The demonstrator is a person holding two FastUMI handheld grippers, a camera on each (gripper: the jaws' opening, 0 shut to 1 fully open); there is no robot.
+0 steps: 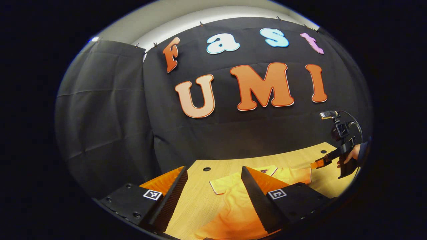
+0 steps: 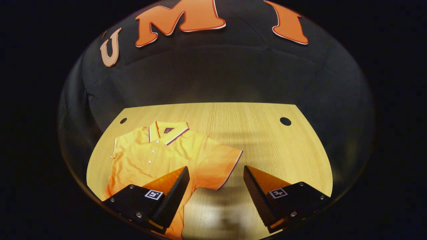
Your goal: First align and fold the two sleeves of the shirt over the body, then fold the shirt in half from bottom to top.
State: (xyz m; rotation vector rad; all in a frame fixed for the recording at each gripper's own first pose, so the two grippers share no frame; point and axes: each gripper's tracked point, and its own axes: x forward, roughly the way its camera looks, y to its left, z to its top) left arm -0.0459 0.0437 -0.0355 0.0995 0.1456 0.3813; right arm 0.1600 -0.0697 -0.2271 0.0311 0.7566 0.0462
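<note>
On the light wooden bench (image 2: 253,133), nearest the person's side, the right gripper (image 2: 216,186) hovers with its fingers spread wide and nothing between them — the gap frames the hem of one sleeve of the orange short-sleeved polo shirt with the striped collar (image 2: 156,153). Neither finger appears to touch the cloth, though the one over the shirt's body sits close above it and I cannot be sure. In the left gripper view, the left gripper (image 1: 213,196) is likewise wide open and empty, poised above the shirt's other sleeve (image 1: 222,185) near the bench's left edge, and the right gripper shows farther off, held in a hand (image 1: 350,155).

The shirt lies face up and spread flat on the left half of the bench, collar (image 2: 168,130) toward the far edge, buttons showing, both sleeves out to the sides. By that look nothing is folded yet: both sleeve folds and the bottom-to-top fold remain. I judge this the approach to the sleeves — each gripper lined up on its own side.

Beyond the collar, two round holes (image 2: 285,121) mark the bench's far corners.
</note>
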